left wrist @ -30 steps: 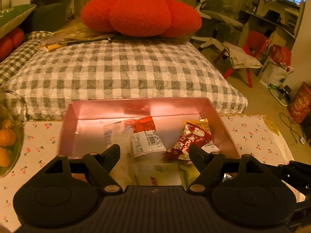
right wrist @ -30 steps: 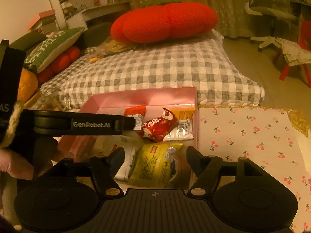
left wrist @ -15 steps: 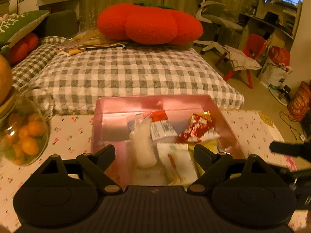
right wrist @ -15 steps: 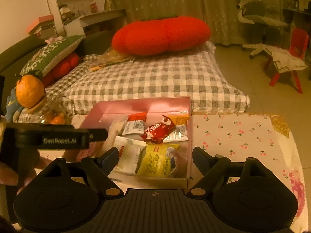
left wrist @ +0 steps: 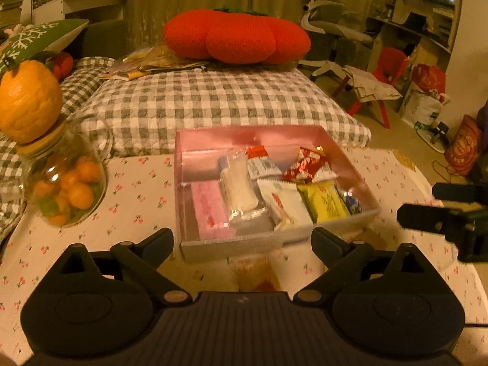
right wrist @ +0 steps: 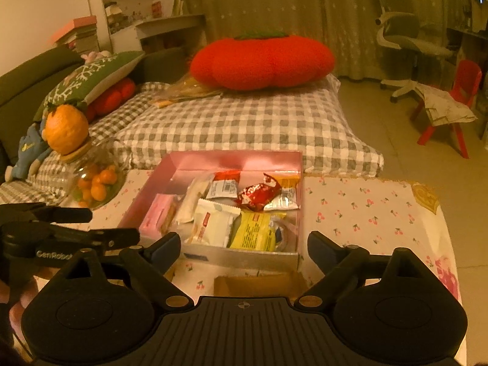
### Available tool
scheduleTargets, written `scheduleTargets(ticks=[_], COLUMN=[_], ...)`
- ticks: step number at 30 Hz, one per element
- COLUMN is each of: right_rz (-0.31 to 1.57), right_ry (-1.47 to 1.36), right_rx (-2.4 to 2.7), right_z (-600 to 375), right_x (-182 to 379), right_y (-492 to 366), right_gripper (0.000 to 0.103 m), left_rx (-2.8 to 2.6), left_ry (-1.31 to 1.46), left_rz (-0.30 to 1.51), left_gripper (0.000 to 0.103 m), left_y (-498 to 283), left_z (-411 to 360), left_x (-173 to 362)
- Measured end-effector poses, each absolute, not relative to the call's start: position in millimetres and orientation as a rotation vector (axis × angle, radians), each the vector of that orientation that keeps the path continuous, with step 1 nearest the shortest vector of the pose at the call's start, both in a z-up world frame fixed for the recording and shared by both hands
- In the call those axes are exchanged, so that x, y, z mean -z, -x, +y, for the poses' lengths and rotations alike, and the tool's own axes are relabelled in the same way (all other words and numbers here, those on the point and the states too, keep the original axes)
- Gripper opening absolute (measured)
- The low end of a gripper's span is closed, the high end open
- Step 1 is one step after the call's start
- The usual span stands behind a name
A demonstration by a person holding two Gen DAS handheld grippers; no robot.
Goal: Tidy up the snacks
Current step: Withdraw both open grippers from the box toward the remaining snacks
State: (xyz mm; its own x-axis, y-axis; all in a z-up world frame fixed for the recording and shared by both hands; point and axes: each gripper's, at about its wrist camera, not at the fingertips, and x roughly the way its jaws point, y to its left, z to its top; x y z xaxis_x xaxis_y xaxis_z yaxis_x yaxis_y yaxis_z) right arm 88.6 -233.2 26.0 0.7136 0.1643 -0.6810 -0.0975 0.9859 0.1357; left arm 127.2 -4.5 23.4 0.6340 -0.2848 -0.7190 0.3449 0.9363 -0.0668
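**Both claws wide and empty in front of the filled snack box**

In the left wrist view, the left claw (left wrist: 242, 241) fills the bottom of the frame. Its jaws have just been opening and now stand wide apart with nothing between them. The shallow pink rectangular box (left wrist: 213, 140) sits at frame centre on the surface covered with a white cherry-print cloth (left wrist: 137, 189). Inside it lie wrapped snacks side by side: a pink packet (left wrist: 210, 207) at the left, a clear white packet (left wrist: 239, 186) next to it, a white packet with red print (left wrist: 285, 204), a yellow packet (left wrist: 323, 202) at the right, and a red foil packet (left wrist: 306, 164) toward the back.

In the right wrist view, the right claw (right wrist: 244, 247) is likewise spread wide, its jaws having just been opening, and it holds nothing. The box lies just beyond its fingertips at frame centre.

A round glass jar of small oranges (left wrist: 67, 192) with an orange-shaped stopper stands at the left of the box. Behind the surface, a grey-and-white checked cushion (left wrist: 207, 103) carries a large red tomato-shaped pillow (left wrist: 238, 38) in the upper middle.
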Motion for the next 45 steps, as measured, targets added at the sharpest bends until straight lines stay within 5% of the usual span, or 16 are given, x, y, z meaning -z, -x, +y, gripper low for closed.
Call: scheduleTargets(ticks=[45], right_rz=[0.837], right_ry=[0.047], right_rx=[-0.184], right_z=[-215.6], right_x=[38.3], right_y=[-21.8], right_gripper=[0.098], left_rx=[0.401], left_ry=[-0.053], left_rz=[0.806], left_gripper=[0.101], left_y=[-49.2], left_z=[13.0], left_x=[40.9])
